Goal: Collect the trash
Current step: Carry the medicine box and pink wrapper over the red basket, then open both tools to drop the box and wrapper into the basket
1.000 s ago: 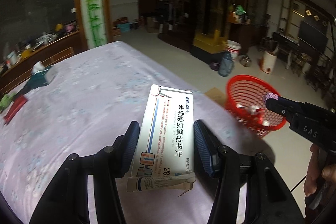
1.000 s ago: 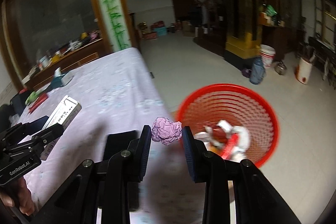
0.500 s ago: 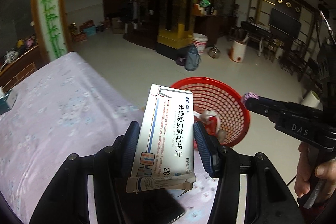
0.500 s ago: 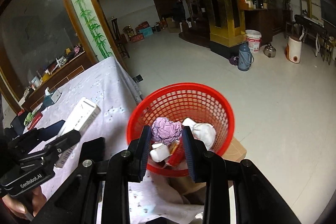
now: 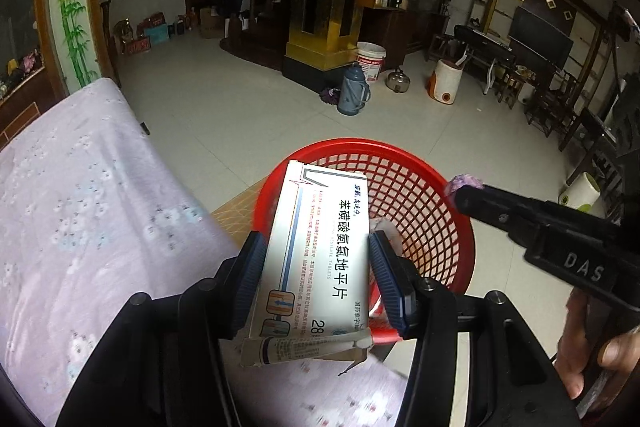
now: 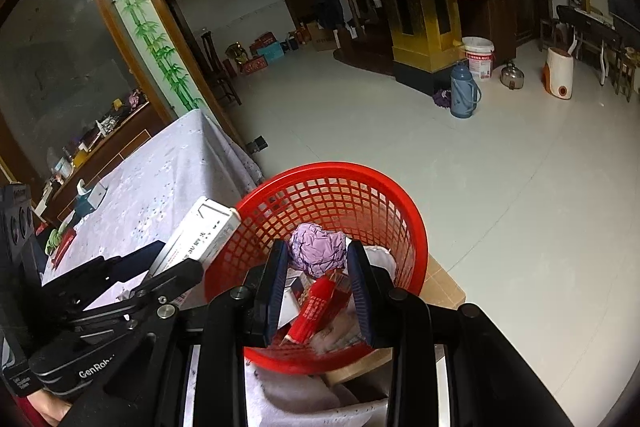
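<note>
My left gripper [image 5: 316,263] is shut on a white medicine box [image 5: 320,251] with a small tube box pressed under it, held at the near rim of the red mesh basket [image 5: 420,187]. My right gripper [image 6: 318,259] is shut on a crumpled purple paper ball [image 6: 316,249] and holds it above the red basket [image 6: 360,187], which contains a red packet [image 6: 316,311] and white paper scraps. The right gripper also shows in the left wrist view [image 5: 460,189], and the left gripper with its box in the right wrist view [image 6: 200,239].
The table with a pale floral cloth [image 5: 80,219] lies to the left of the basket. A cardboard box [image 6: 444,291] sits under the basket. A tissue box [image 6: 90,197] rests far back on the table. A thermos [image 6: 462,91], bucket and kettle stand on the tiled floor.
Both grippers have swung from over the table to the red basket. The purple ball now hangs over the basket's inside and the medicine box has reached its near rim.
</note>
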`<state>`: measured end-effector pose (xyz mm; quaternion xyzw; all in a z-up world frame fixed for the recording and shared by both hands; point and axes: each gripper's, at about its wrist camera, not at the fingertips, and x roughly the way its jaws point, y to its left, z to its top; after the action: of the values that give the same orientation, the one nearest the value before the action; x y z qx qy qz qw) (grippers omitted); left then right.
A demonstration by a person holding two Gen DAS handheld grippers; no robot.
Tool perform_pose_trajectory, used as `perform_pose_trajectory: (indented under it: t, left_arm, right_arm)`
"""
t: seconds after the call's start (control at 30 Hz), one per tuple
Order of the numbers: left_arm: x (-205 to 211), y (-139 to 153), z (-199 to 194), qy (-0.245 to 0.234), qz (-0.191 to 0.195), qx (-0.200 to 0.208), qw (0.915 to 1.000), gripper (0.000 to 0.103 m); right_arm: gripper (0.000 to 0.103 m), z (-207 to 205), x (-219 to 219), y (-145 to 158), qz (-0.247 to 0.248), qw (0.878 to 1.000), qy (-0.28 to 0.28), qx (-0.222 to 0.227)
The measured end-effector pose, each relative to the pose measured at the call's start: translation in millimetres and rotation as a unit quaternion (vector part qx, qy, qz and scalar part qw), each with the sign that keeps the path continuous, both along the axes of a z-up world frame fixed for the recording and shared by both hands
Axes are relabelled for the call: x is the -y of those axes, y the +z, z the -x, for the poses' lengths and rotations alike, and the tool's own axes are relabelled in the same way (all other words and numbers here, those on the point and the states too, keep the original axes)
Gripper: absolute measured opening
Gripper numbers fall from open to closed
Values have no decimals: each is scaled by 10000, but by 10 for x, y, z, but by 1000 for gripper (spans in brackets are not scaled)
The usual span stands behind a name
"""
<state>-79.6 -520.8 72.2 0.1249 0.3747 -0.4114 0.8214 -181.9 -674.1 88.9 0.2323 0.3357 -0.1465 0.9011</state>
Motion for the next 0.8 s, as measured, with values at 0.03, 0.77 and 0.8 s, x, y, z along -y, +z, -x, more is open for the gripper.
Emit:
perform_pose_trajectory:
  t: [0.03, 0.77, 0.8]
  left_arm:
    - [42, -22, 2, -15, -2, -9, 10000, 52]
    - [131, -81, -127, 165, 156, -89, 9997, 78]
    - [78, -32, -93, 205, 197, 1, 9996, 78]
  right_arm:
    - [33, -24, 26, -16, -26, 10000, -3, -19]
    - [67, -116, 192, 106, 244, 9988, -399, -116]
    - [69, -75, 161, 141, 344, 9982, -464, -133]
